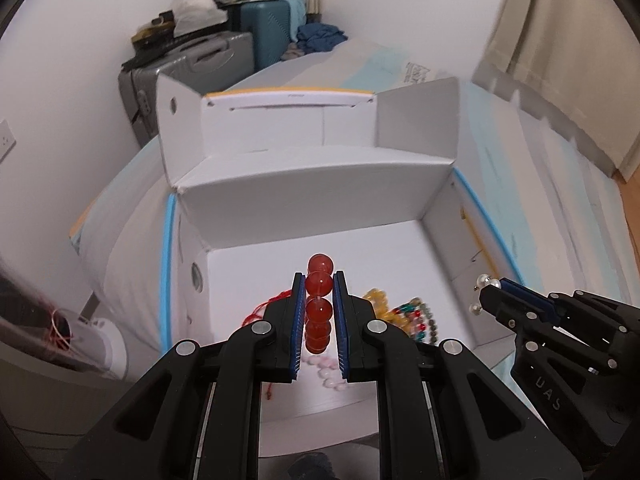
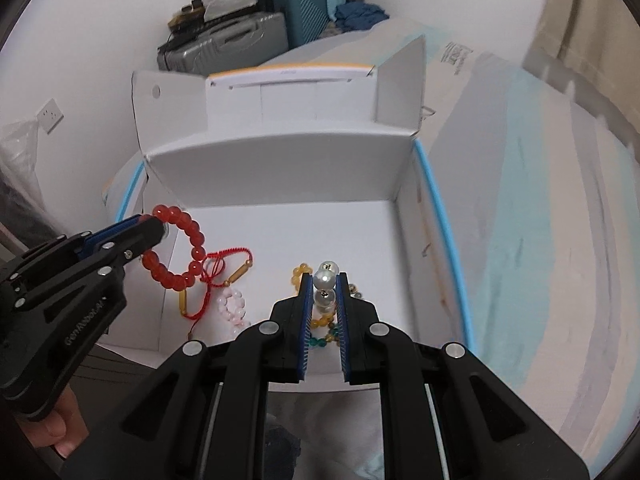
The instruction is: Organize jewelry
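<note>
My left gripper [image 1: 320,284] is shut on a red bead bracelet [image 1: 319,304] and holds it above the left side of an open white cardboard box [image 1: 312,200]. In the right wrist view the bracelet [image 2: 188,248] hangs as a ring from the left gripper [image 2: 158,226]. My right gripper [image 2: 325,280] is shut on a pearl piece [image 2: 326,280] over the box's near right part; it also shows in the left wrist view [image 1: 486,292]. On the box floor lie a red cord bracelet [image 2: 228,264], a pink bead bracelet [image 2: 232,306], a yellow bead bracelet [image 2: 300,274] and a multicoloured bead string [image 1: 420,316].
The box [image 2: 280,168] sits on a bed with a white and pale blue cover [image 2: 520,220]; its lid stands open at the back. Suitcases [image 2: 248,32] and clothes are stacked against the far wall. A curtain [image 1: 560,20] hangs on the right.
</note>
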The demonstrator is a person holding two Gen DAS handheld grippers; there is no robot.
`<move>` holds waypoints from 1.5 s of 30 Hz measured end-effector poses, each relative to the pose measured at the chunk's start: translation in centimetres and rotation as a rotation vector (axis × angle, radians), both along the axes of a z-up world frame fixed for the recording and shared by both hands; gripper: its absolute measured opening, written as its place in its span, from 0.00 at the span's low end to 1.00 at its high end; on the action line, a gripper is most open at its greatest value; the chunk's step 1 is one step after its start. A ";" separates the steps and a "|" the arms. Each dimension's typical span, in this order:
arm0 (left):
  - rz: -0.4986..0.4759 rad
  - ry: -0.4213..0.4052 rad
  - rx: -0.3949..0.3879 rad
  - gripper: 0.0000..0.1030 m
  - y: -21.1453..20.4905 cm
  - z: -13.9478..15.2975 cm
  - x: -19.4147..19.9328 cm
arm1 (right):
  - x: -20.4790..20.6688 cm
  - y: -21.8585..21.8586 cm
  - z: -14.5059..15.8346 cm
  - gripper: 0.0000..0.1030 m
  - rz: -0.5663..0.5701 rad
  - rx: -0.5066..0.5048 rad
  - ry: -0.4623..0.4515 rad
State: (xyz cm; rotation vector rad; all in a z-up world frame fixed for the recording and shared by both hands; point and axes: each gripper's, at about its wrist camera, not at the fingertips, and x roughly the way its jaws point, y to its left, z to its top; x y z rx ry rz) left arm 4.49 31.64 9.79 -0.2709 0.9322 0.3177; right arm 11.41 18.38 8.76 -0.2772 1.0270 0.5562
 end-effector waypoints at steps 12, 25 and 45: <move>0.037 0.075 -0.027 0.12 2.3 -4.5 0.2 | 1.6 1.7 -4.6 0.10 -0.007 -0.049 0.082; 0.064 0.078 0.019 0.29 2.4 -4.3 -0.2 | 2.3 1.1 -4.7 0.49 -0.042 -0.037 0.089; 0.082 -0.101 0.082 0.94 -2.8 1.6 -9.8 | -6.3 -5.2 2.3 0.93 -0.059 0.085 -0.136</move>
